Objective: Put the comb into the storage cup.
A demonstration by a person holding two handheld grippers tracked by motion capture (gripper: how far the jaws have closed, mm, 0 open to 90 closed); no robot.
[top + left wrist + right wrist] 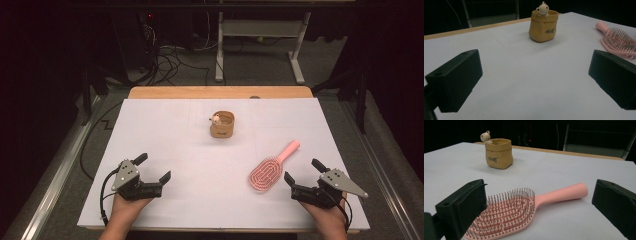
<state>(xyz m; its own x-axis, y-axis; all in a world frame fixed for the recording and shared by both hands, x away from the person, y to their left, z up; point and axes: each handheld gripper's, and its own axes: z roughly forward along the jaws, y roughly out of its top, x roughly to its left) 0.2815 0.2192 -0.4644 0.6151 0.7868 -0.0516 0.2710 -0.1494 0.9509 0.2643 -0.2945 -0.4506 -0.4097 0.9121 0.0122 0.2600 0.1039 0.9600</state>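
A pink hairbrush (271,168) lies bristles up on the white table (190,150), its handle pointing to the far right. A tan pot (222,124) with a small bear figure on its rim stands upright near the table's middle back. My left gripper (152,168) rests open at the near left, with nothing between its jaws. My right gripper (303,172) is open at the near right, just right of the brush head. In the right gripper view the hairbrush (524,205) lies close ahead between the jaws' lines, untouched. The left gripper view shows the pot (543,25) ahead and the brush (617,40) at right.
The white sheet covers a wooden tabletop whose far edge (220,92) shows. Beyond it are a dark floor with cables (170,60) and a white table frame (260,45).
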